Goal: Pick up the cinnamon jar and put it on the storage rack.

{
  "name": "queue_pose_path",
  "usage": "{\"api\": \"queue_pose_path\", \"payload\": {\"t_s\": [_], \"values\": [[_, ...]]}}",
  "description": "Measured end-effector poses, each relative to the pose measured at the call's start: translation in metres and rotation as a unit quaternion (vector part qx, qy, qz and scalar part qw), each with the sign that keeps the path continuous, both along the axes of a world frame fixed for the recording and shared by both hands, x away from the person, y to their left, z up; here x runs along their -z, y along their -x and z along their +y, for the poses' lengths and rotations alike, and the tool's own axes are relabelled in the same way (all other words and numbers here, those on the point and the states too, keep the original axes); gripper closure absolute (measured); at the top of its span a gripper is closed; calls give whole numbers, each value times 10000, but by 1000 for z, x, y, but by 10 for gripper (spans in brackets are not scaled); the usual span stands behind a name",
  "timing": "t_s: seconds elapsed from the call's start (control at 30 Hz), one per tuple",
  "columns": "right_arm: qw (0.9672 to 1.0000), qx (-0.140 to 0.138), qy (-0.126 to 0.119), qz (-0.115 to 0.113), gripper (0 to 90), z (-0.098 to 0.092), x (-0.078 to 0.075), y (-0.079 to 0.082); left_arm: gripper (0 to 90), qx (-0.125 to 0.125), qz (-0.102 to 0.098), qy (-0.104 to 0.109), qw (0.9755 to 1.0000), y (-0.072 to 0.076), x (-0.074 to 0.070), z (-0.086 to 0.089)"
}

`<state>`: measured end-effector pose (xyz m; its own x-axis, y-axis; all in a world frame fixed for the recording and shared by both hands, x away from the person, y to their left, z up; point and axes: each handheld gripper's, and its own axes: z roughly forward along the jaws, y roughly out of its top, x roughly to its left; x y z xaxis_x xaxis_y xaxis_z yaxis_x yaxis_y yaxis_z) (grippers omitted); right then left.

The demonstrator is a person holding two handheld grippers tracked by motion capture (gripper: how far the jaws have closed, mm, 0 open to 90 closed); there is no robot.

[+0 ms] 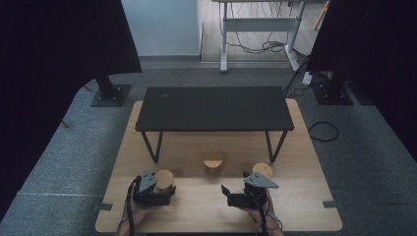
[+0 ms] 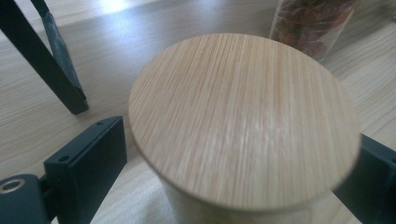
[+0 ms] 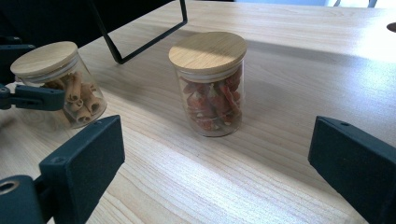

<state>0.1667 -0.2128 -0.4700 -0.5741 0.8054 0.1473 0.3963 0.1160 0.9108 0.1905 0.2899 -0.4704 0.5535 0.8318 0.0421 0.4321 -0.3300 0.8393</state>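
Left hand-held gripper [image 2: 233, 163] straddled the jar [image 2: 243, 126].
Whether it clamped, unclear; right hand-held gripper [image 3: 210, 172] stood apart, facing the middle jar [image 3: 208, 84].

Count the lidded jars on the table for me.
3. One jar is between the jaws of the left hand-held gripper, the middle jar stands near the front of the black shelf, and the right jar is partly hidden behind the right hand-held gripper.
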Motion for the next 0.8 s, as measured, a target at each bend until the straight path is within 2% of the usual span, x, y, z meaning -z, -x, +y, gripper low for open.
{"api": "queue_pose_path", "payload": {"t_s": [0.23,0.43,0.6,0.8], "values": [[10000,-19,45,-10,31,0,0,-1,76,-32,38,15,10000,-6,3,-5],[10000,-40,47,-40,31,-1,-1,0,237,-2,-64,32,10000,-3,9,-7],[9999,-62,69,-44,31,-1,-2,0,249,-85,-119,136,9998,-1,13,-6],[9998,-74,155,-71,30,0,-2,-1,251,-110,-141,162,9997,-1,14,-5]]}}
